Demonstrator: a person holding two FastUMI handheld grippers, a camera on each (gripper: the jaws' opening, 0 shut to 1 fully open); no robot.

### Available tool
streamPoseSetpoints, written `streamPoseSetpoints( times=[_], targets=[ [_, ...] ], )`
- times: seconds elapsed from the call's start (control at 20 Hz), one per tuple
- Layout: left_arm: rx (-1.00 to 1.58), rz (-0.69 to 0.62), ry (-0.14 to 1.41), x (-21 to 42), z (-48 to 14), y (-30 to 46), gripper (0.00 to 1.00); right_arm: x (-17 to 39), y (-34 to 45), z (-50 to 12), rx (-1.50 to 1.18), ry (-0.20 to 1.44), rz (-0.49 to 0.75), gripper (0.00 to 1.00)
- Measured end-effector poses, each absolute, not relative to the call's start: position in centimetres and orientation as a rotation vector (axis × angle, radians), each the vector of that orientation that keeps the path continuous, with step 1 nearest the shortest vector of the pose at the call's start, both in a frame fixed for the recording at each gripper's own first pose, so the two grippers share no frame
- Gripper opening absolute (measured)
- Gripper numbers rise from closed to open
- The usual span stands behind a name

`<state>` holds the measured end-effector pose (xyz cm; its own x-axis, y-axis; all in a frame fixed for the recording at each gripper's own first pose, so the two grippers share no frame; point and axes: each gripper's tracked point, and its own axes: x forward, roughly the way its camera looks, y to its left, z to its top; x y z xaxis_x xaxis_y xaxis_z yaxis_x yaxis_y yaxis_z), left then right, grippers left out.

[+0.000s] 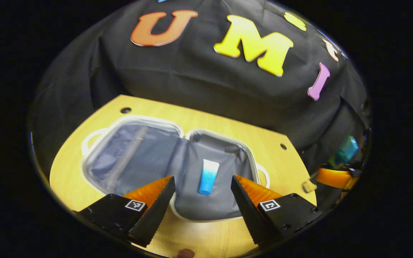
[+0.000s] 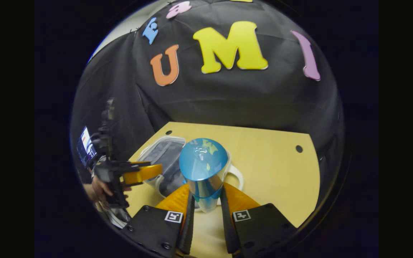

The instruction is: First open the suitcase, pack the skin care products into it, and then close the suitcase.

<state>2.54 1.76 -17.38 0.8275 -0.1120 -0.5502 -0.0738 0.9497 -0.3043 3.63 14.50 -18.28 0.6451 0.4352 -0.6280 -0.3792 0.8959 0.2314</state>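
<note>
The right gripper, pinching a blue-capped bottle, should lower it beside the tube in the open suitcase, probably upright, while the left gripper waits spread.

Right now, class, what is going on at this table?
A person is packing skin care products into a suitcase that lies open on the table. One tube already lies inside it. The left gripper is open above the case, holding nothing. The right gripper is shut on a blue-capped bottle, carrying it above the table.
</note>
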Motion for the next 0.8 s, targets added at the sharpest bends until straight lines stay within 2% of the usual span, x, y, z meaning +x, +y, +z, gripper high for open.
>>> streamPoseSetpoints(
  times=[0.15, 0.4, 0.55, 0.6, 0.8],
  targets=[
    [-0.42, 0.041, 0.641, -2.6, -18.4, 4.3, 0.98, 6.8, 19.1, -23.5, 0.087, 0.856, 0.471, 0.34],
    [-0.486, 0.176, 0.664, -10.5, -20.5, 9.0, 0.98, 8.1, 21.9, -31.2, 0.152, 1.042, 0.354, 0.34],
    [-0.508, 0.255, 0.675, -13.5, -21.3, 12.1, 0.98, 8.4, 21.8, -33.2, 0.182, 1.091, 0.284, 0.34],
    [-0.526, 0.276, 0.674, -14.3, -21.2, 13.0, 0.98, 8.5, 21.9, -33.7, 0.201, 1.108, 0.257, 0.31],
    [-0.561, 0.328, 0.65, -16.0, -20.7, 14.4, 0.98, 9.6, 21.7, -34.5, 0.248, 1.147, 0.188, 0.34]
  ],
)
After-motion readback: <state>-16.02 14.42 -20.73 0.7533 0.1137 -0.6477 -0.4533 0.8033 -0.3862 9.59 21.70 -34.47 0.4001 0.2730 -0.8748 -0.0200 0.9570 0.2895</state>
